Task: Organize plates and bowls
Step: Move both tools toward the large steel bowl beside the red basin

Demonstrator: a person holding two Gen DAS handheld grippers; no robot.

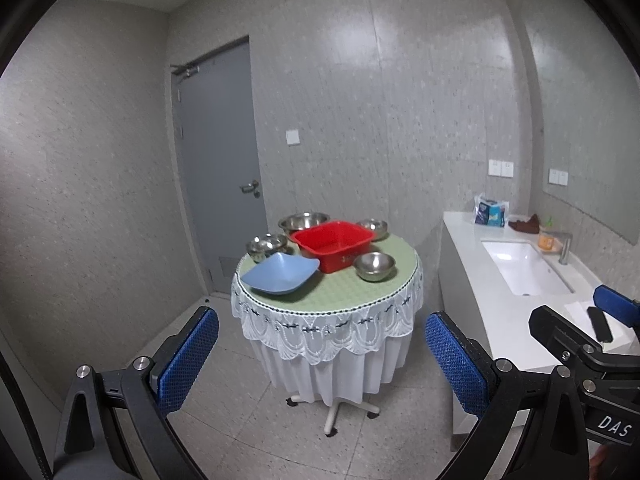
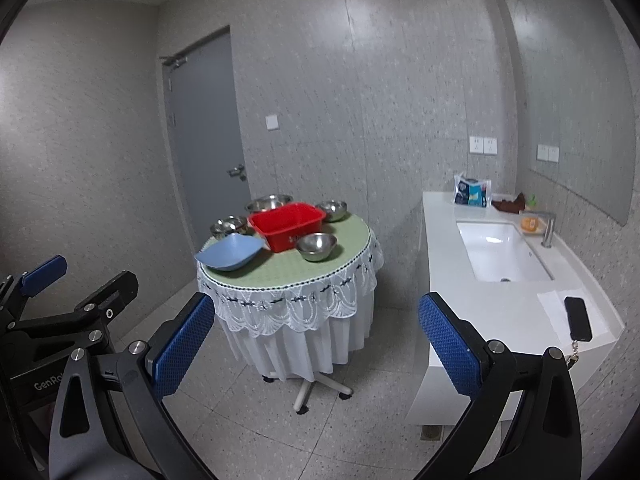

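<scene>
A small round table (image 1: pixel 320 296) (image 2: pixel 280 276) with a green top and white lace skirt stands some way ahead. On it sit a red plastic basin (image 1: pixel 332 244) (image 2: pixel 286 224), a blue square plate (image 1: pixel 280 274) (image 2: pixel 230 254) and several steel bowls, one at the front right (image 1: pixel 375 266) (image 2: pixel 317 246). My left gripper (image 1: pixel 322 356) is open and empty, well short of the table. My right gripper (image 2: pixel 312 344) is open and empty, also short of it. The right gripper also shows at the right edge of the left wrist view.
A white counter with a sink (image 1: pixel 524 268) (image 2: pixel 500 252) runs along the right wall, with a faucet (image 2: pixel 548 224), packets (image 2: pixel 472 192), paper and a black phone (image 2: pixel 578 318). A grey door (image 1: pixel 220 168) is behind the table. The floor is tiled.
</scene>
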